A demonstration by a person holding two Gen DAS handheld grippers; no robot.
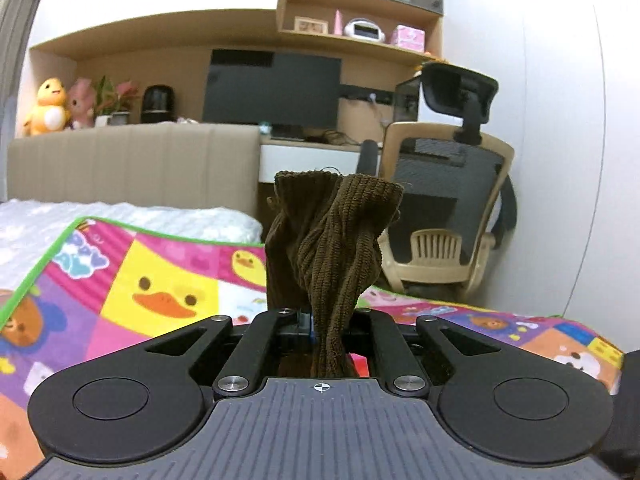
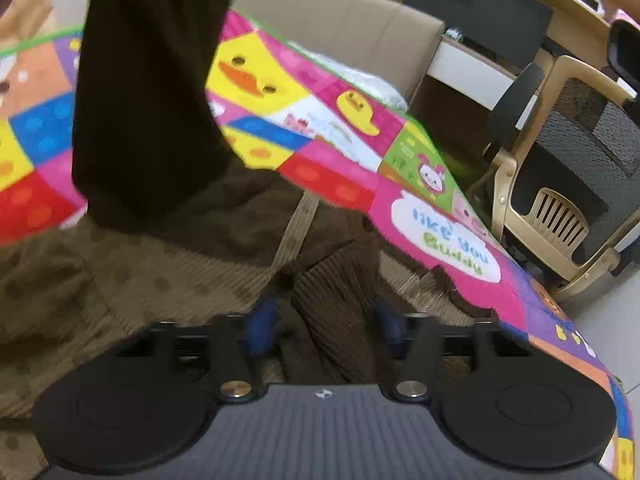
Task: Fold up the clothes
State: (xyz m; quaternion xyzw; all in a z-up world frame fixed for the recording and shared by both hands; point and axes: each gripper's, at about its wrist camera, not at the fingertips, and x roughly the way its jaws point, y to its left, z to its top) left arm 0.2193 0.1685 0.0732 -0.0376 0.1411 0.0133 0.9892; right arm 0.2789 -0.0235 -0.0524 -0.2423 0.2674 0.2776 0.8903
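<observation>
Two grippers: one per hand, both at work on a single garment.
Garment: one dark brown ribbed-knit piece of clothing (image 2: 332,300); most of it lies bunched near the front edge of the bright cartoon-print play mat (image 2: 328,120), with a lighter olive, dotted part of the cloth spread toward the mat's left side.
Left gripper (image 1: 320,322): fingers drawn close together on a twisted hem of that knit (image 1: 332,248), which stands up above the jaws, raised clear of the mat (image 1: 160,272).
Right gripper (image 2: 324,320): jaws partly apart, the blue pads (image 2: 262,322) on either side of a ridge of ribbed cloth; whether they press it cannot be told from the blurred view.
Hanging part: a dark length of cloth (image 2: 152,92) drops through the upper left of the right wrist view, most likely the portion that the left hand lifts.
Step in hand: by my judgement, opening the garment out before any fold.
Doing it well: take the second grip on a matching edge, pull both hands apart to take the twist out, then lay the cloth flat on the middle of the mat.
Risk: the twisted hem may slip or stay roped.
Surroundings: one beige mesh office chair (image 1: 444,216), one dark monitor (image 1: 272,88), one yellow duck plush (image 1: 48,106).
</observation>
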